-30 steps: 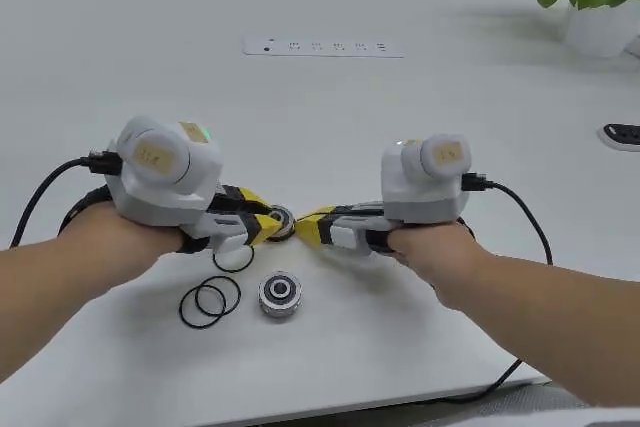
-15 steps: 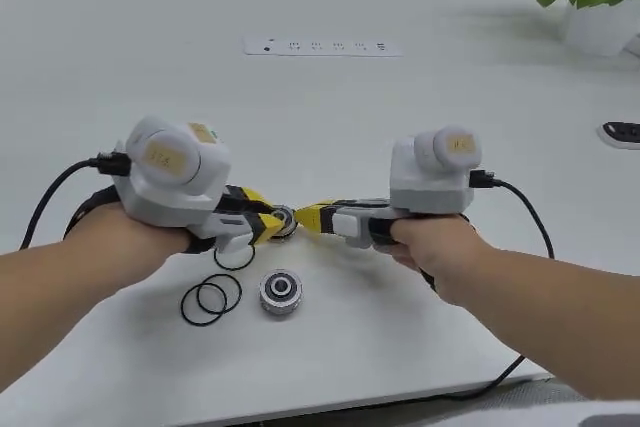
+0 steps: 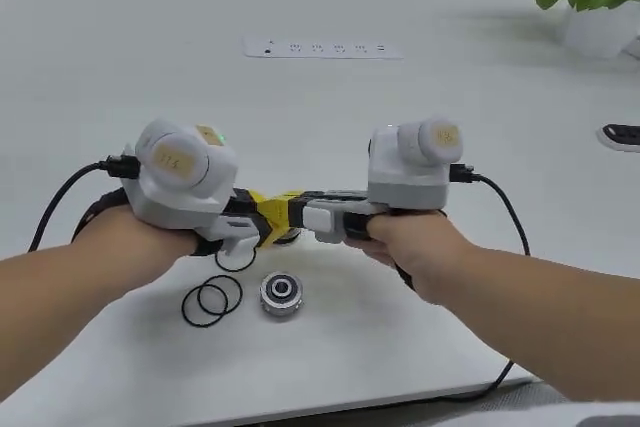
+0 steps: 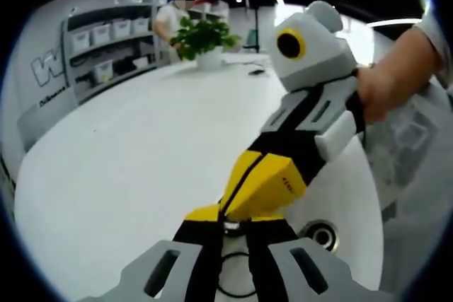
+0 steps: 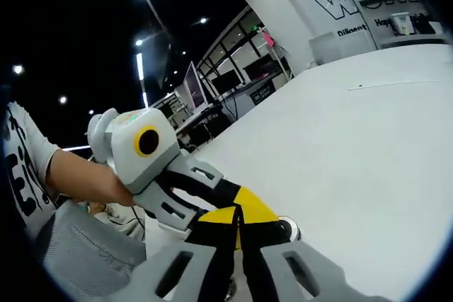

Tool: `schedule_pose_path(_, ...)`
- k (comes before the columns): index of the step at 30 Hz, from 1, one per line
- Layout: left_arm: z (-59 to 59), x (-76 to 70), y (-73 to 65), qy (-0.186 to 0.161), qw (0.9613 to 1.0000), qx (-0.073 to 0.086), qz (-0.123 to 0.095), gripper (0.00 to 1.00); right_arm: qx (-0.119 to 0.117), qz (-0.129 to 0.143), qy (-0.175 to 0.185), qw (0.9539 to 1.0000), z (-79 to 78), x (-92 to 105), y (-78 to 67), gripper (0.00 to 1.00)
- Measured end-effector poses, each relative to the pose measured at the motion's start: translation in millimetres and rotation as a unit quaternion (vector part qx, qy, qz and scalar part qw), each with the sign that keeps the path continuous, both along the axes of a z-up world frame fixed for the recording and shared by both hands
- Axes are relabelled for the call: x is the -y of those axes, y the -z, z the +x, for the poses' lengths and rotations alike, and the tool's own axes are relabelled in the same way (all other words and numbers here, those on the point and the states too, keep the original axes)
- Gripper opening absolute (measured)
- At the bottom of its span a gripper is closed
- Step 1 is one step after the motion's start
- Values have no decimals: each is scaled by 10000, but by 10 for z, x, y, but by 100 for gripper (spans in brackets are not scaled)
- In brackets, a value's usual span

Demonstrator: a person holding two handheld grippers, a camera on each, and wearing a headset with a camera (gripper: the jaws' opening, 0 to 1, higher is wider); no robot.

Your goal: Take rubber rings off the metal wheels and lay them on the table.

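On the table the left gripper and right gripper meet tip to tip, both with jaws drawn close together. The left pinches a wheel, lying straight ahead of the right's tips; whether those grip its rubber ring is hidden. A second wheel and loose rings lie just beside the fingers, toward the person

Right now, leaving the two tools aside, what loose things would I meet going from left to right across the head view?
pair of rubber rings → loose metal wheel → black device at the table's right edge. The power strip, the plant and the third ring overlap these and are left out.
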State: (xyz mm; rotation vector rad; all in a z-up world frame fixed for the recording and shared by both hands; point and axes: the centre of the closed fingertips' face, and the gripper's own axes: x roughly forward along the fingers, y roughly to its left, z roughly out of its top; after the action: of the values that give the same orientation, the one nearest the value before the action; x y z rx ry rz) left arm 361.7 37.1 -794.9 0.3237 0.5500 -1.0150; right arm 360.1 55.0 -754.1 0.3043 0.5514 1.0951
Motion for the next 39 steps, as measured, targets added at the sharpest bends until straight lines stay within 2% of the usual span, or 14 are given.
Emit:
schedule_pose_path(2,-1,2,4,-3,10000,7,-2,12,50,-140,87,9999,38,97,23,0)
schedule_pose_path(5,2,3,9,-9,10000,8,-23,12,123,-185,259,9994,125,273,16,0)
schedule_pose_path(7,3,6,8,-8,10000,9,-22,12,126,-324,263,9990,119,350,73,1)
schedule_pose_path(10,3,5,9,0,10000,11,-14,12,226,-772,-79,9967,2,387,241,10)
schedule_pose_path(12,5,5,9,1,10000,12,-18,12,302,-959,-254,9946,-38,402,328,13)
schedule_pose_path(16,-5,10,0,0,10000,12,-23,12,463,-1237,-518,9899,-135,373,405,19)
schedule_pose_path(19,-12,12,-7,-5,10000,13,-31,12,626,-1473,-767,9841,-213,303,478,22)
schedule_pose_path(20,-13,12,-8,-8,10000,12,-34,12,627,-1522,-791,9832,-152,306,534,23)
schedule_pose_path(21,-14,12,-10,-11,10000,12,-38,12,698,-1596,-827,9812,-167,305,557,23)
schedule_pose_path(29,-22,13,-24,-45,10000,16,-64,12,966,-1696,-529,9793,-77,200,528,23)
schedule_pose_path(31,-23,13,-26,-49,10000,16,-67,12,1047,-1773,-537,9771,-75,188,527,23)
schedule_pose_path(39,-20,15,-34,-58,10000,17,-79,12,1053,-1805,-594,9761,-55,198,526,21)
